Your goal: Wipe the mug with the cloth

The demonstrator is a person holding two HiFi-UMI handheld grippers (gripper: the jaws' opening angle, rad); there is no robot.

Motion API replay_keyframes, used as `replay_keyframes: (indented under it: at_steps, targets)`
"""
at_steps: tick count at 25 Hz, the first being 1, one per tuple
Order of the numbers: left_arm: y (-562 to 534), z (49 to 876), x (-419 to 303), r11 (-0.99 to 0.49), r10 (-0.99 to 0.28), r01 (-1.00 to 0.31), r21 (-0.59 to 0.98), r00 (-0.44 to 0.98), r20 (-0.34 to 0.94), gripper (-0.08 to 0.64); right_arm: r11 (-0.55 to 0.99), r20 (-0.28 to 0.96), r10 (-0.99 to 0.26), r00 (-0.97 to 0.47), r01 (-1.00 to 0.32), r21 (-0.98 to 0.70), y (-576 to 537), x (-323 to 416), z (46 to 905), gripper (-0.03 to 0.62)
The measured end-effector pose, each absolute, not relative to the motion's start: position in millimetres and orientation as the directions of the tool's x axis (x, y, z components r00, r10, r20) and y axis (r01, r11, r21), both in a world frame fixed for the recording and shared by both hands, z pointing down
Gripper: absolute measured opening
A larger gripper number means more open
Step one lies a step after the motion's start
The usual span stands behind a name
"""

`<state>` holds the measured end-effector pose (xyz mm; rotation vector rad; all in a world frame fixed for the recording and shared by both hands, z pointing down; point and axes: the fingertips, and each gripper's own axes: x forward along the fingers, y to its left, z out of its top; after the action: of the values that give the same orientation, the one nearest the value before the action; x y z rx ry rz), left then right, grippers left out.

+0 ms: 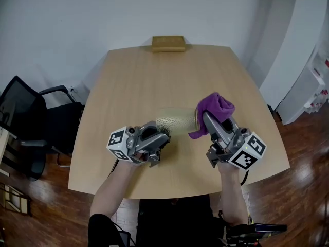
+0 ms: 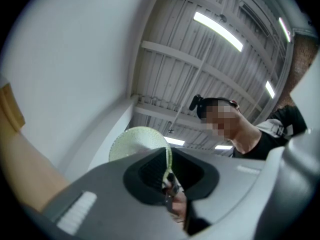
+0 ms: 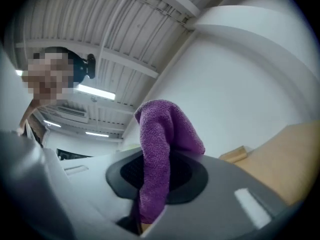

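Pinching likely rigid, slippery mug (image 1: pixel 177 121) by its rim in left tool (image 1: pixel 162 134) — clamping soft purple cloth (image 1: pixel 217 107) in right tool (image 1: pixel 206 119).

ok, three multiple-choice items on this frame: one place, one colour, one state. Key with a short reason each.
1. Where is the mug?
A. Upright at the far edge of the table
B. In the left gripper's jaws, lying sideways
C. On the black chair

2. What colour is the cloth?
A. Purple
B. White
C. Blue

3. How do the right gripper's jaws stand?
A. Wide apart and empty
B. Closed on the cloth
C. Closed on the mug

Key:
1 B: the left gripper pinches the mug's thin wall, as the left gripper view shows.
2 A: the cloth is plainly purple in both the head view and the right gripper view.
3 B: the right gripper has the cloth clamped between its pads, with the rest bunched above them.
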<state>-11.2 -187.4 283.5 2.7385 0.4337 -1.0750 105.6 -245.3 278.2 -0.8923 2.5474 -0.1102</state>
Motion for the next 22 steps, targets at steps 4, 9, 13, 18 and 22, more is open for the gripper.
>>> replay_keyframes:
  at_steps: [4,9,13,18,22]
  targets:
    - [-196,288,-14,-0.947,0.176,0.312,0.079,0.708,-0.684,0.044,0.721,-0.326,-0.692,-0.644,-0.595,-0.355,-275,124,322,0.055]
    - [-210,293,-2,-0.959,0.095,0.248,0.135,0.735,-0.672,0.044,0.738,-0.368,-0.670,-0.644,-0.528,-0.419,-287,141,332,0.055]
    - [-216,294,0,-0.957,0.055,0.230,0.175,0.741,-0.669,0.044,0.733,-0.377,-0.675,-0.634,-0.518,-0.442,-281,144,328,0.055]
    - [-225,298,1,-0.956,0.017,0.206,0.207,0.746,-0.666,0.044,0.730,-0.378,-0.677,-0.631,-0.511,-0.454,-280,148,329,0.055]
    - [-229,301,0,-0.958,-0.012,0.178,0.226,0.760,-0.650,0.045,0.729,-0.383,-0.678,-0.628,-0.506,-0.461,-280,147,330,0.055]
